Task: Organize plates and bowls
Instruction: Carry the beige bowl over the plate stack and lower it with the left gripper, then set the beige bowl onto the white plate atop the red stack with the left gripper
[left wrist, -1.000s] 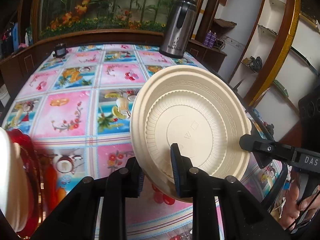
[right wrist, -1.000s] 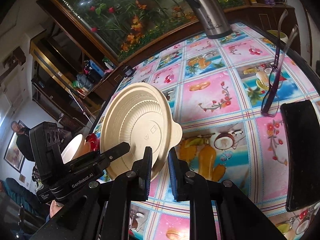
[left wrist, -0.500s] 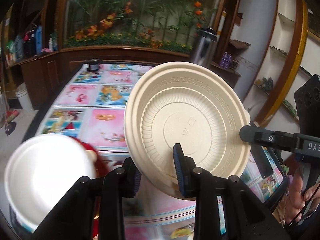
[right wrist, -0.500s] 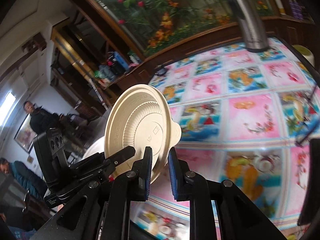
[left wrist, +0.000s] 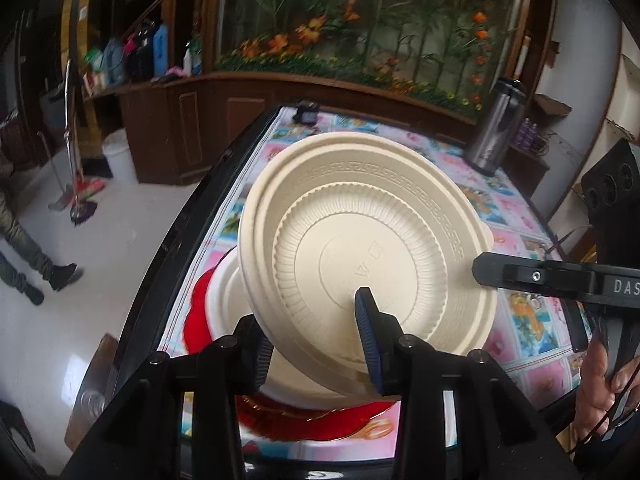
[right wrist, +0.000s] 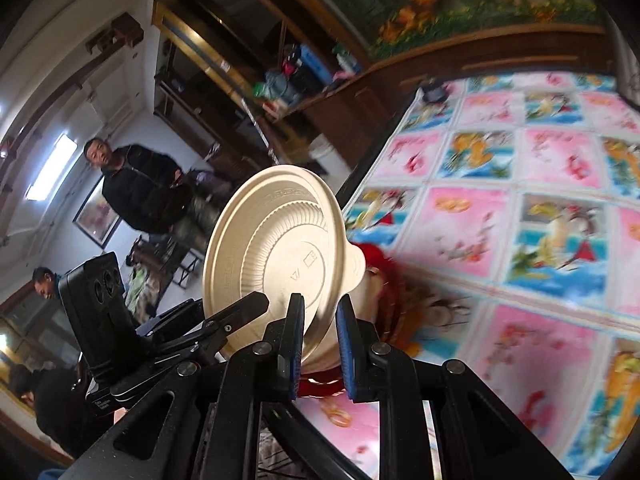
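Right now the right gripper point(right wrist: 318, 336) has its two blue-padded jaws drawn narrow around the near rim of a cream disposable plate point(right wrist: 280, 256), pinching it so the plate stands almost on edge, its ribbed underside facing the camera. From the left wrist view the left gripper point(left wrist: 316, 336) straddles the lower edge of that same cream disposable plate point(left wrist: 364, 248); its jaws have just been opening, and while the rim sits between them, the right pad lies against the plate's underside and the left pad stands at the rim; whether it still presses I cannot tell. The black finger of the right gripper point(left wrist: 532, 276) reaches in from the right onto the plate's edge, with the person's hand point(left wrist: 600, 376) behind it. Below the tilted plate, at the near left corner of the table, a stack of white plates point(left wrist: 228, 300) rests on a red dish point(left wrist: 304, 420). Beyond lies the fruit-patterned tablecloth point(left wrist: 516, 208), with a steel thermos jug point(left wrist: 496, 128) at its far right and a small dark object point(left wrist: 306, 112) at the far edge. Off to the left, a person in a dark jacket point(right wrist: 140, 188) stands on the pale floor.
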A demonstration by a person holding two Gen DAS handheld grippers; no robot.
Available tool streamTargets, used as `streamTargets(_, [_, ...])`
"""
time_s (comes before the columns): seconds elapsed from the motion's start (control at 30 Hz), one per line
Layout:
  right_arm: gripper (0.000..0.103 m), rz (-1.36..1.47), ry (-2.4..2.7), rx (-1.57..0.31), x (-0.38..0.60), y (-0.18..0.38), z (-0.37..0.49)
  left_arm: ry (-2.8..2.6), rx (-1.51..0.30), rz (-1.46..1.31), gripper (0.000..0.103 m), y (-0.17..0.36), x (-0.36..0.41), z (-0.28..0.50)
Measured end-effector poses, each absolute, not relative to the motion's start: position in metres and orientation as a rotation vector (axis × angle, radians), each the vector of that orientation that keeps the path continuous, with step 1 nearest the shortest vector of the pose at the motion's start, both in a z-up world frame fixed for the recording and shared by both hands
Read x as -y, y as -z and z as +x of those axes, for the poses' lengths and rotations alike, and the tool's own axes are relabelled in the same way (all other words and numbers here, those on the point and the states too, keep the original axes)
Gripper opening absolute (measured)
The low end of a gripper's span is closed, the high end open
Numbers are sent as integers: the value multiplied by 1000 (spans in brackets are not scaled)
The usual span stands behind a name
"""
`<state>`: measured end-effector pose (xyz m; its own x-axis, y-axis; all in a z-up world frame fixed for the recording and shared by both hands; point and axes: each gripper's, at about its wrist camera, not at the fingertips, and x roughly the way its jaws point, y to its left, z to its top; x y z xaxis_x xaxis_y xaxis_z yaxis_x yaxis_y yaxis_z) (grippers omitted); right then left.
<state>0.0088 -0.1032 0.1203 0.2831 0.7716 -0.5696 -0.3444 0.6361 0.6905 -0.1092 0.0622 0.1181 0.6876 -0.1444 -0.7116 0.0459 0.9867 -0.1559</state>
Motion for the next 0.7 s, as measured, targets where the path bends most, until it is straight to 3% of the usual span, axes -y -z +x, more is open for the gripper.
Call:
streamTargets(0.6, [21, 422, -765, -1118, 74, -79, 18, 83, -841, -172, 38, -99, -89, -104])
streamTargets(0.7, [27, 414, -765, -1104, 76, -81, 19, 81, -840, -186, 38, -99, -92, -103])
